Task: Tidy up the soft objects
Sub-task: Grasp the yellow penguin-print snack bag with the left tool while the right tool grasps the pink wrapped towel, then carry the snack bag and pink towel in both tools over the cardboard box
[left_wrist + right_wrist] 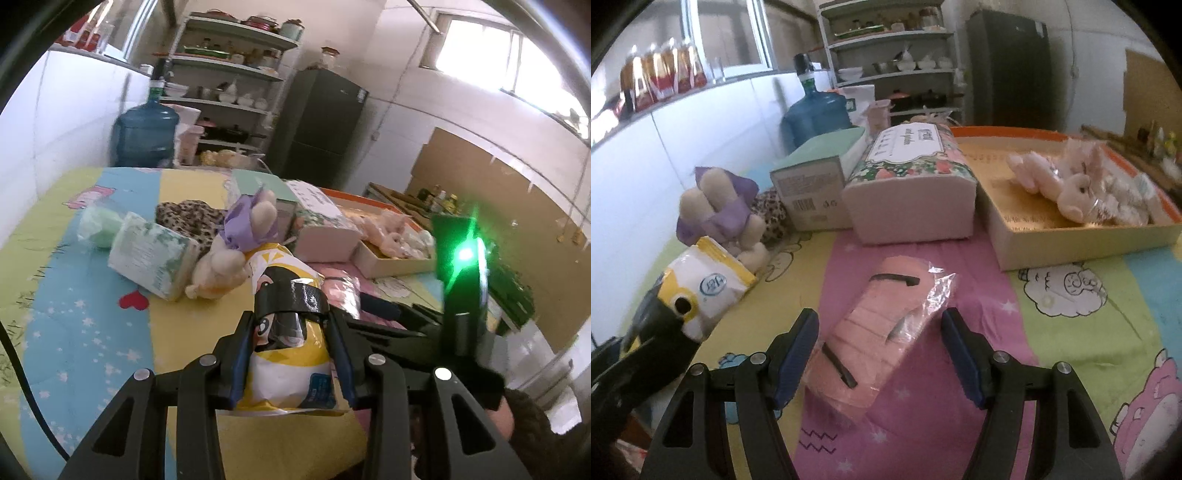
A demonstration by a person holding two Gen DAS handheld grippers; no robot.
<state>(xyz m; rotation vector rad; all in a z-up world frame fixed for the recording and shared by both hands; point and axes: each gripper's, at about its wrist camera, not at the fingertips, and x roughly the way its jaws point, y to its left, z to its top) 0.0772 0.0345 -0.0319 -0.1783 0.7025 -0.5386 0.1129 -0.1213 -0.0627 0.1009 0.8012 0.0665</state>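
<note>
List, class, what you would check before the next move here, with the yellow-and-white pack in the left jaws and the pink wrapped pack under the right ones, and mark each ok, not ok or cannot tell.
1. Left gripper clamps the yellow-and-white tissue pack: ok.
2. Right gripper jaws are wide either side of the pink wrapped pack, not touching it: ok.
3. Pink pack's loose plastic flap sits near the right-hand jaw: not ok.
4. Cardboard tray has bare floor left beside the pink plush toy: ok.
5. Yellow pack clear of the bedsheet: cannot tell.
</note>
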